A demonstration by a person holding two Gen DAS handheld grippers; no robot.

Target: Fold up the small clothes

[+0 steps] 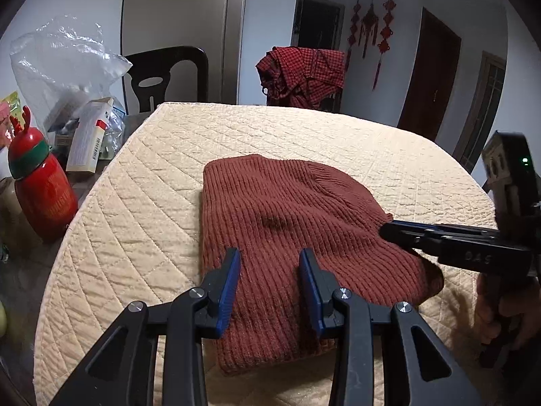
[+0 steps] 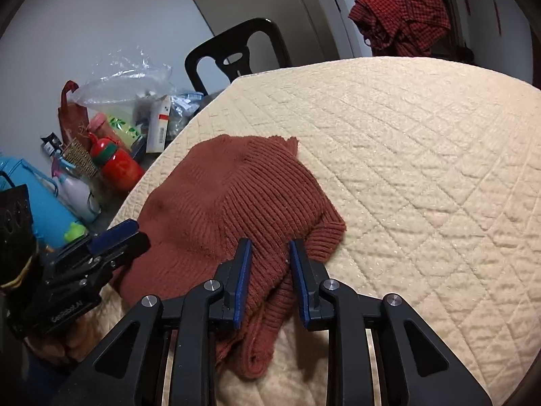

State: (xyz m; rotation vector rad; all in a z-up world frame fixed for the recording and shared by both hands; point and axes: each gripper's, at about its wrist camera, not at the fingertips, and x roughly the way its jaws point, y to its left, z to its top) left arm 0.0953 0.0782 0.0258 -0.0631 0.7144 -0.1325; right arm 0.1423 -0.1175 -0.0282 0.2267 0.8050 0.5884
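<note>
While both tools gape, the rust sweater (image 1: pixel 287 237) lies folded between them.

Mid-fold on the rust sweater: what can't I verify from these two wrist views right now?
- Underside layers of the rust knit sweater: hidden by its own top fold, both views.
- Sweater's near hem: covered by the left hand-held gripper, left view.
- Whether the right hand-held gripper pinches fabric: fingers apart, contact unclear.
- Text on the white box: too small.
</note>
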